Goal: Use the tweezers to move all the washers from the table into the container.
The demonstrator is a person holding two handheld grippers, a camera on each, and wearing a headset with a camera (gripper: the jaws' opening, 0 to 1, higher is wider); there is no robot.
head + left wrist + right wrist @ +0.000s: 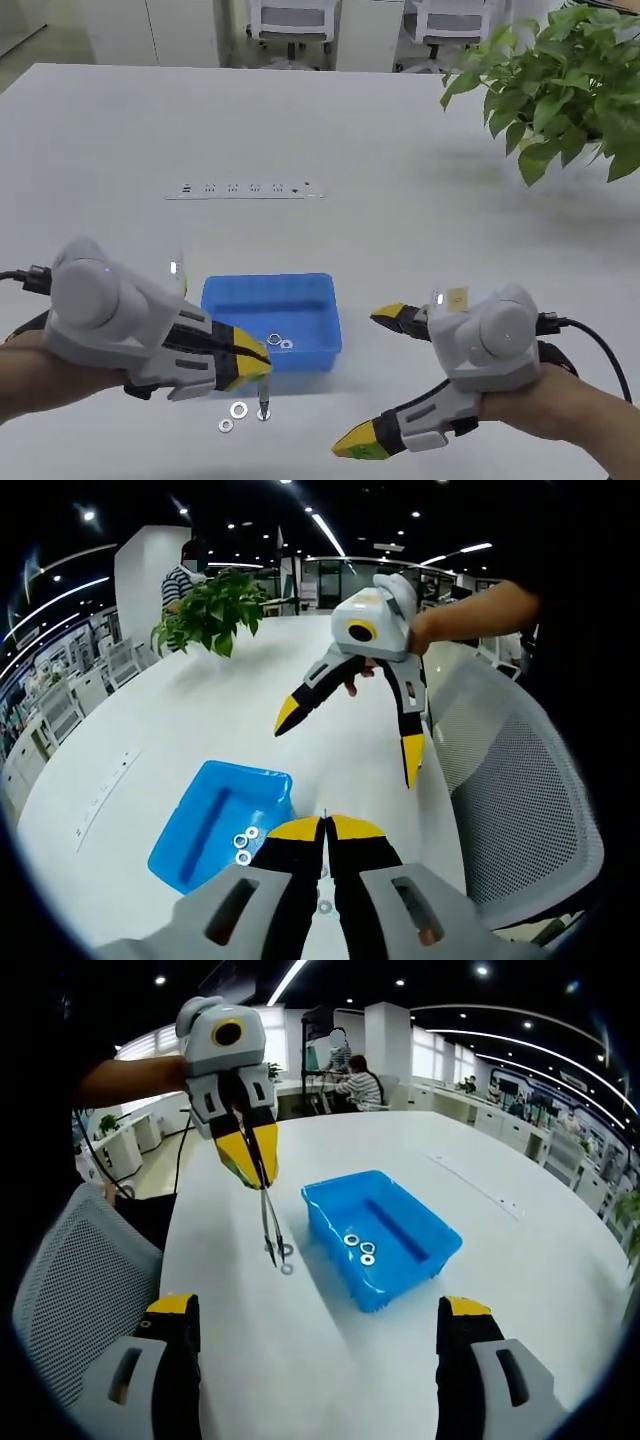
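- Clamping the tweezers (268, 1210) between its closed jaws, the left gripper (243, 366) is hanging over the white surface (420, 200), just in front of the blue container (268, 284).
- The tweezers are pointing down from the jaws, and their tips are reaching the surface among a few loose washers (238, 410). Whether the tips are pinching one of them cannot be told.
- The loose washers are lying close together, just outside the container's near wall.
- Three more washers (360, 1248) are resting inside the container, bunched near that same wall.
- The right gripper (365, 382) is hovering to the right of the container, apart from it, with its jaws spread wide and holding nothing.
- A white power strip (240, 189) is lying farther back on the surface, well behind the container, and a leafy potted plant (560, 80) is standing at the far right.
- A grey mesh chair (510, 780) is sitting at the near edge of the surface.
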